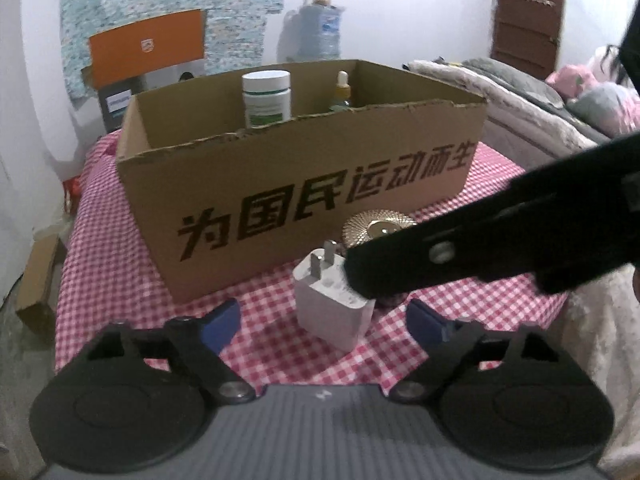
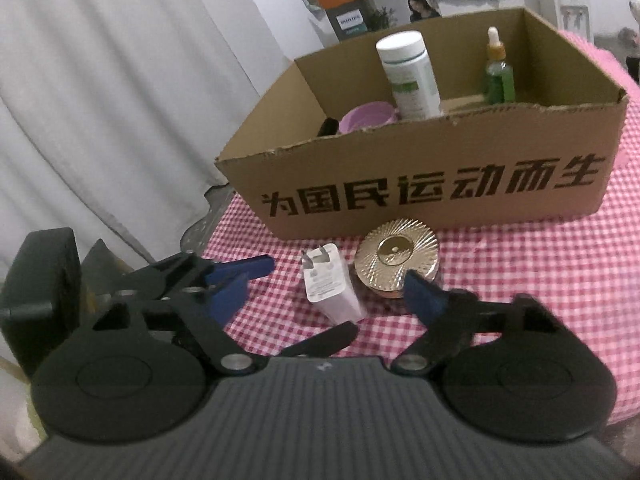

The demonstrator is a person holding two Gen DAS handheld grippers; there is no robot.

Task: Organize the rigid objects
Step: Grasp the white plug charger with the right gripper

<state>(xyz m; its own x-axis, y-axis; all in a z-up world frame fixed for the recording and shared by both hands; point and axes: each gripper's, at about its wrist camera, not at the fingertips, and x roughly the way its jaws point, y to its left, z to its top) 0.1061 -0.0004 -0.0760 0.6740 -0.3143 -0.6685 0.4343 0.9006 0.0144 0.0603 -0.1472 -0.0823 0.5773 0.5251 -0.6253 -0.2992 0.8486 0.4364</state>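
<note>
We are viewing a white charger point(image 1: 334, 300) between blue-padded jaws, a gold ribbed jar lid point(image 2: 397, 254) just beyond them, on red-and-white checked cloth point(image 1: 120, 248). Farther ahead, a brown cardboard box point(image 1: 304, 184) is showing black lettering.

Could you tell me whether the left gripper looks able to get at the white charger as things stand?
Probably yes: the left gripper stands open just before the charger, though the right gripper's finger crowds its far side.
</note>
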